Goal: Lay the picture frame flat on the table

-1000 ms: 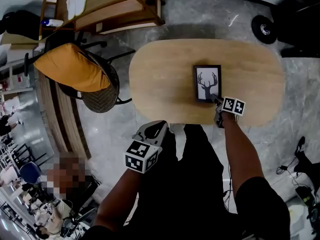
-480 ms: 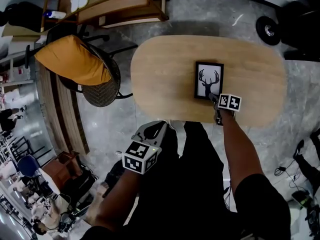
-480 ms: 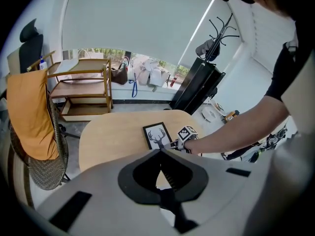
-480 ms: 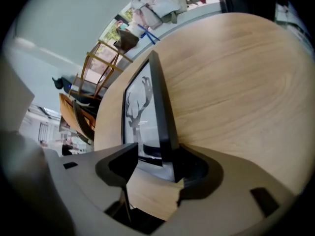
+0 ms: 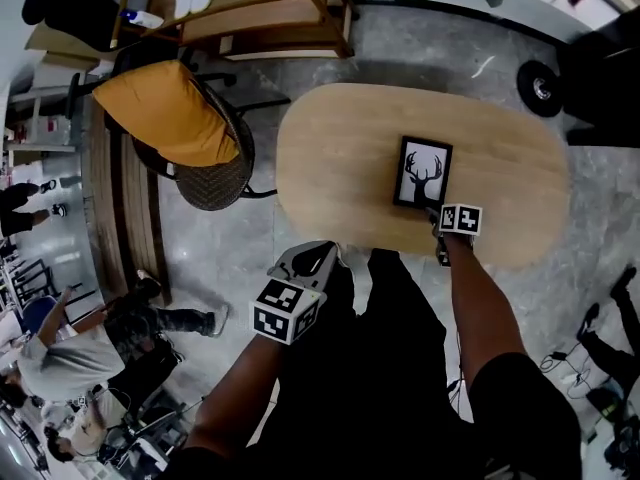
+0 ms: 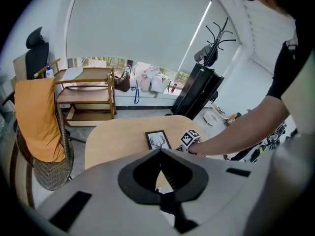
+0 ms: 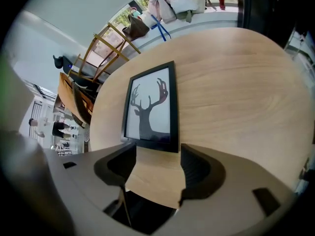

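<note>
**Frame flat, right tongs wide open**

We see the right tongs (image 7: pixel 155 152) spread wide, their jaws having just been opening. They grip nothing, and only bare table (image 5: pixel 330 158) shows between them. The picture frame (image 7: pixel 150 107) lies flat with its deer print up, straight ahead of those tongs, its near edge at their tips. The left tongs (image 6: pixel 160 151) are closed and empty, well back from the frame.

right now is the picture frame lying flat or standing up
Flat: the picture frame lies face up on the table, its whole front visible from above.
</note>
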`<act>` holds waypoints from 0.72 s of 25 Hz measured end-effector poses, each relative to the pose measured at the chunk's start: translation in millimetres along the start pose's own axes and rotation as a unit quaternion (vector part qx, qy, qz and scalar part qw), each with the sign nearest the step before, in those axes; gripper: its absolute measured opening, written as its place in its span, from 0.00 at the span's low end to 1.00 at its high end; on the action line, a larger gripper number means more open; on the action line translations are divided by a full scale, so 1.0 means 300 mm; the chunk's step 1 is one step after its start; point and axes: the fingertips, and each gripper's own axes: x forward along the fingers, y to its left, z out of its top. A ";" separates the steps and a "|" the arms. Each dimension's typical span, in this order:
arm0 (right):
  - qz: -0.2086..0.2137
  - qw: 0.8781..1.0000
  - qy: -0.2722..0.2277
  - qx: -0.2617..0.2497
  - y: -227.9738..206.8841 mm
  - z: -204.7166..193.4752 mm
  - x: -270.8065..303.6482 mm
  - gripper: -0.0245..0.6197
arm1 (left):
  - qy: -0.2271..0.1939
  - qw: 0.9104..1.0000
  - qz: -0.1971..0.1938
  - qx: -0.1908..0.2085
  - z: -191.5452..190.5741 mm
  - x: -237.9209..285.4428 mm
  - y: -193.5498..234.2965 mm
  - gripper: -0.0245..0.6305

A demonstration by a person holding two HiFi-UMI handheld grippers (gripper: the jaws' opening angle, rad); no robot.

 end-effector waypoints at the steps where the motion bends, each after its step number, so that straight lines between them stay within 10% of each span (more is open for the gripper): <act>1: 0.003 1.000 0.000 -0.001 0.007 -0.007 -0.013 0.44 | -0.003 1.000 0.001 0.001 0.001 -0.009 -0.003 0.04; 12: 0.041 0.996 -0.075 -0.016 0.157 0.001 -0.284 0.43 | -0.050 0.996 -0.044 0.051 0.069 -0.088 -0.132 0.04; 18: 0.101 0.982 -0.157 0.000 0.350 -0.044 -0.546 0.05 | -0.082 0.990 -0.066 0.093 0.090 -0.210 -0.208 0.04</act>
